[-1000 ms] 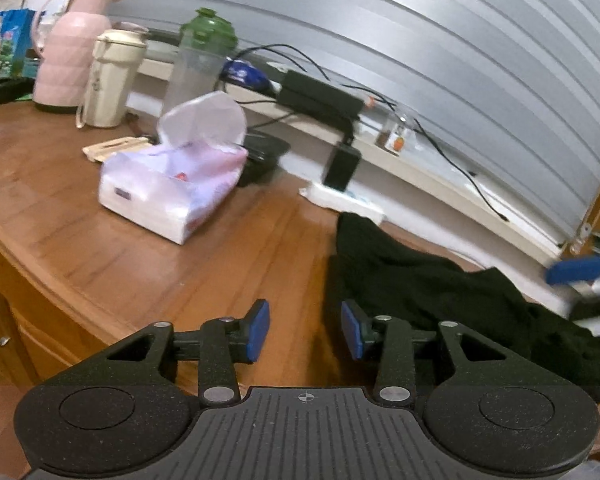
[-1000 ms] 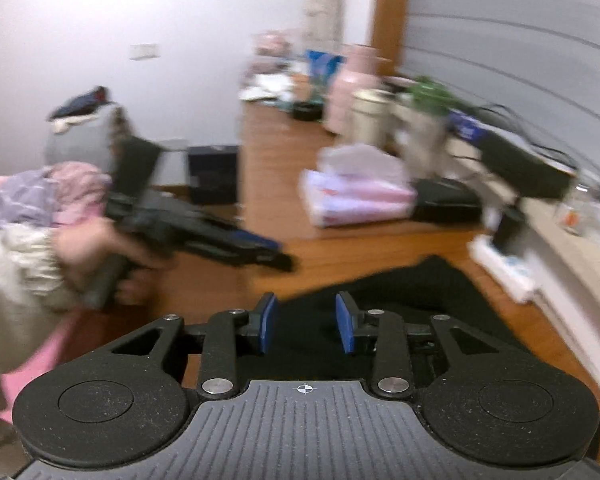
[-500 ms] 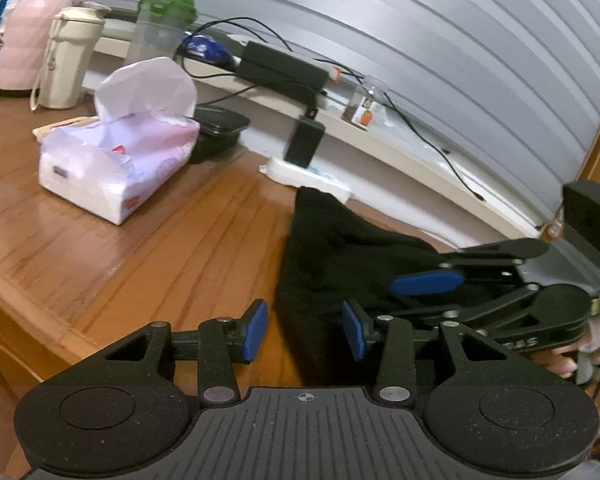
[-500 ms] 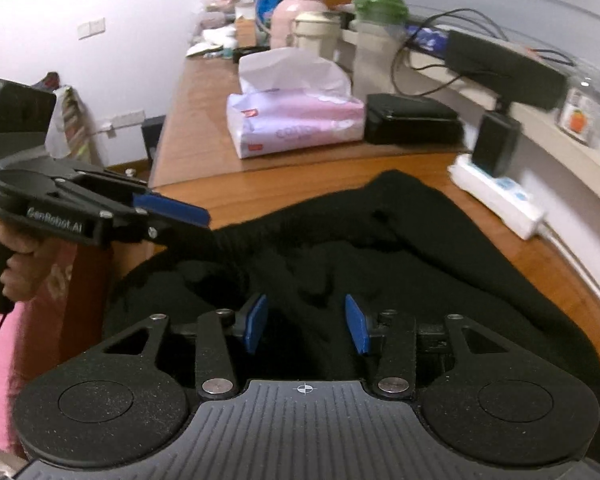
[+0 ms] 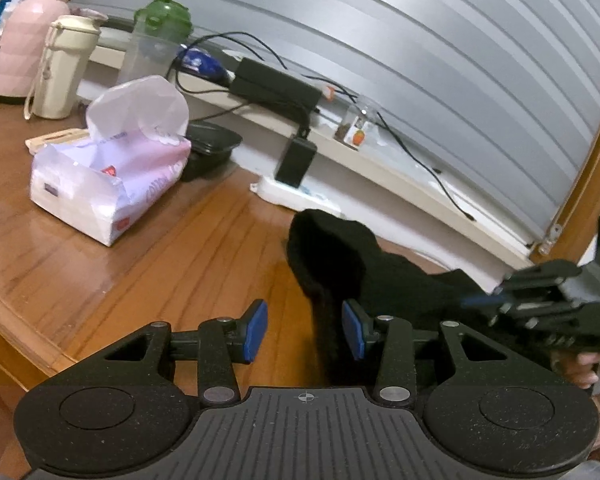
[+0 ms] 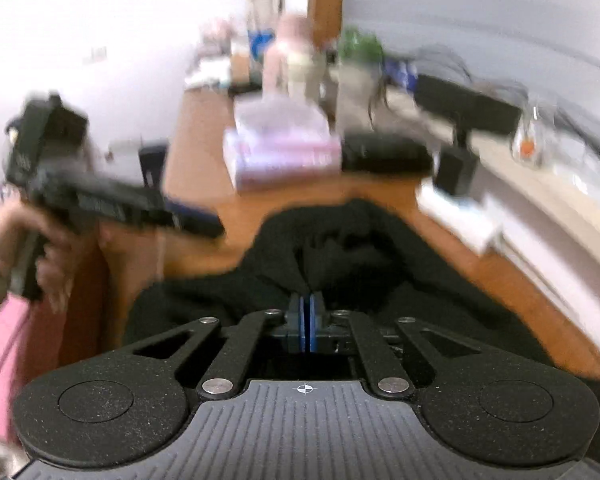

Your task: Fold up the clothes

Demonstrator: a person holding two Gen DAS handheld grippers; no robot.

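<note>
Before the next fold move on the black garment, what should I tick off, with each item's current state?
1. Right hand-held gripper shut on the black garment: ok; the jaws have just closed and the cloth bunches at the pads.
2. Left hand-held gripper gripping: not ok; open, garment edge between the jaws, pads not pressing.
3. Garment on the wooden table: ok.
4. Tissue pack apart from the garment: ok.
5. How much cloth is pinched: cannot tell, blurred.

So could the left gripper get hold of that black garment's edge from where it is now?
Probably yes. The left gripper is open, and the black garment's near edge already runs up between its fingers on the bare wooden table, with nothing in between.
</note>
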